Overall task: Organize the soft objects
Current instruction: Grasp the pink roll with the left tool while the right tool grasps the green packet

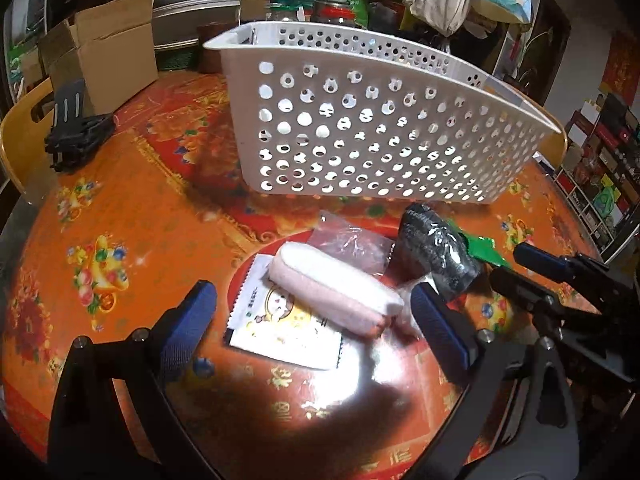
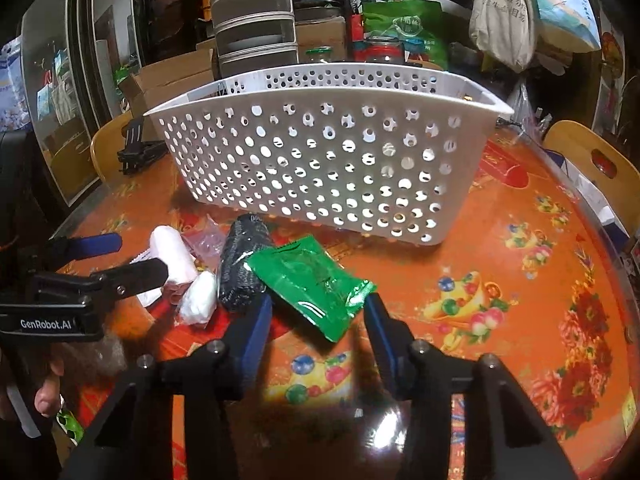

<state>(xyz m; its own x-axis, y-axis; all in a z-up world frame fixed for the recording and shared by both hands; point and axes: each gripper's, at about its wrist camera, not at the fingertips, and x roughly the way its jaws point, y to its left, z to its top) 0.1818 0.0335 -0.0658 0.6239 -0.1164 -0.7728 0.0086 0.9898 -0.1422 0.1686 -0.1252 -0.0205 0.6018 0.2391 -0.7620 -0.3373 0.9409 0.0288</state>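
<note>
Pickup step, nothing lifted yet. Soft items sit in a cluster on the table (image 2: 520, 240) in front of the basket (image 2: 320, 160), which looks empty through its holes. Left gripper (image 1: 312, 312) is open, straddling the pink roll (image 1: 336, 292) on a white packet (image 1: 280, 328), pads apart from it. Right gripper (image 2: 316, 316) is partly open around the near corner of the green packet (image 2: 312, 284); pads don't look pressed on. Black roll (image 2: 244, 264) lies between them. Next, I'd judge: close on each, lift clear, carry over the rim.

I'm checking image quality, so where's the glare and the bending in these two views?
Left wrist: white glare on the table before the pink roll; basket rim bows. Right wrist: smaller glare near bottom centre; basket curved, corners dark.
</note>
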